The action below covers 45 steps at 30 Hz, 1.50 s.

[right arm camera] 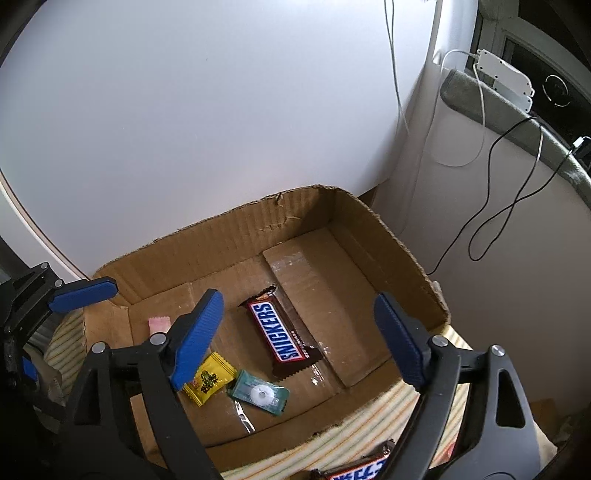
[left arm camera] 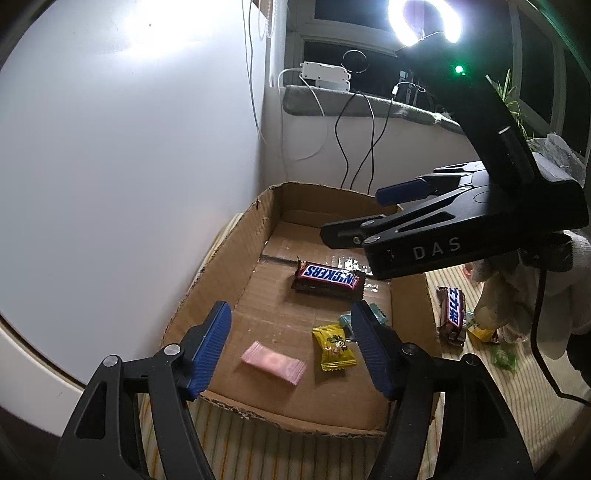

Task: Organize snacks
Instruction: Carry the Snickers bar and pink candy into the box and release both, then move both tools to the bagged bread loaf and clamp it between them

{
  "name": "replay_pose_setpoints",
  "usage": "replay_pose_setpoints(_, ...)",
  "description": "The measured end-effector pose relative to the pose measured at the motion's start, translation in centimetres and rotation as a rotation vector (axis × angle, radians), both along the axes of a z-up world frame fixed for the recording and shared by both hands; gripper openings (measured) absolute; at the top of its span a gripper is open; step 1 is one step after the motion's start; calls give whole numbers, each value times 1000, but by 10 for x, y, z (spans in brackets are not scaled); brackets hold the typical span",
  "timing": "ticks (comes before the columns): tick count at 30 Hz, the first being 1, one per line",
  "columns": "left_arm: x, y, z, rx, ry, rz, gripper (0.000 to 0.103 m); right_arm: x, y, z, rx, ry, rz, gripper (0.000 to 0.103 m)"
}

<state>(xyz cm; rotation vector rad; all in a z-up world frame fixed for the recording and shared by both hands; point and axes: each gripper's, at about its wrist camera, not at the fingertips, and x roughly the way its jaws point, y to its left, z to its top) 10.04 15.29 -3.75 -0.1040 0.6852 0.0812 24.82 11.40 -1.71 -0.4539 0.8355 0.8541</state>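
I hold both grippers over a shallow cardboard box (left arm camera: pixel 218 280) on a striped cloth (left arm camera: pixel 251 443), set against a white wall. My left gripper (left arm camera: pixel 291 347) hangs spread wide and empty above the box's near end, its blue pads (left arm camera: pixel 210 343) apart with nothing between them. My right gripper (right arm camera: pixel 299 339) is likewise released and carrying nothing, poised over the box's middle; in the left wrist view it juts in from three o'clock, a white-gloved hand (left arm camera: pixel 554 295) behind it.

Inside the box lies a Snickers bar (left arm camera: pixel 328 280), flat on the cardboard floor toward the far half, at about twelve o'clock from my left gripper. A pink wafer packet (left arm camera: pixel 273 363) rests flat just below the left gripper's open span, at six o'clock from the bar. Just beside it at three o'clock sits a yellow candy (left arm camera: pixel 334 347), and a teal mint packet (right arm camera: pixel 258 395) lies next to that, partly hidden behind my left gripper's right finger in that view.

Outside the box, at three o'clock on the cloth, a second Snickers bar (left arm camera: pixel 452 314) waits among a few other wrappers that are too blurred to name. A ring light (left arm camera: pixel 424 22) glares at one o'clock, above a windowsill strung with cables (left arm camera: pixel 354 140).
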Motion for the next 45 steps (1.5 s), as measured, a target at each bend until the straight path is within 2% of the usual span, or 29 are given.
replay_pose_setpoints(11,-19,-20,16,-7,-42,-20,67,-14,-41,27,31,-32,-38,86)
replay_pose_setpoints(23,-35,-64,26,-37,-60,-112,63,-48,-152,50,96,-40,-141,86)
replay_pose_setpoints(35,-29,-126,20,-74,-24,-245,61,-59,-277,26,121,41,-353,87)
replay_pose_setpoints(45,-14,-170,11,-86,12,-337,61,-65,-325,0,126,97,-430,87)
